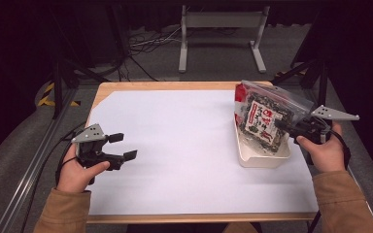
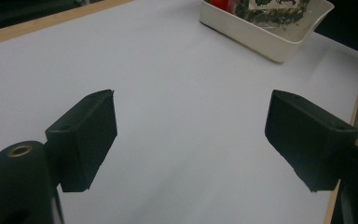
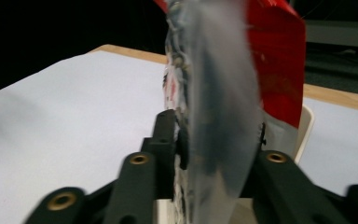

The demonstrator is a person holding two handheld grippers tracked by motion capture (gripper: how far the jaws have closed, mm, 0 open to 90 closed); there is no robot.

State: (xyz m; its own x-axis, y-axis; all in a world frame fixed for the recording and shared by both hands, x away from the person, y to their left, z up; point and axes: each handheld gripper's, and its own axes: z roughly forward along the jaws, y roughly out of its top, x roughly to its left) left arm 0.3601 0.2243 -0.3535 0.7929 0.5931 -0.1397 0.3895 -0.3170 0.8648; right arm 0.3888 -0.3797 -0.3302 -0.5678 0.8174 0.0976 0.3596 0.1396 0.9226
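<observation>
A wooden table [image 1: 102,92] covered by a white sheet [image 1: 184,145] is seen from above, with a person's two forearms in tan sleeves coming in from the near edge. The right gripper [image 1: 282,126] clamps a clear plastic snack bag [image 1: 264,116] (dark seaweed-like contents, red and white label) by its edge. The bag stands tilted with its lower end inside a cream tray [image 1: 264,160], which sits close to the table's right edge, about midway along it. In the right gripper view the bag [image 3: 223,93] is pinched between the two jaws. The left gripper [image 1: 124,147] sits over the sheet near the left edge, well apart from the tray, jaws spread wide and holding nothing.
</observation>
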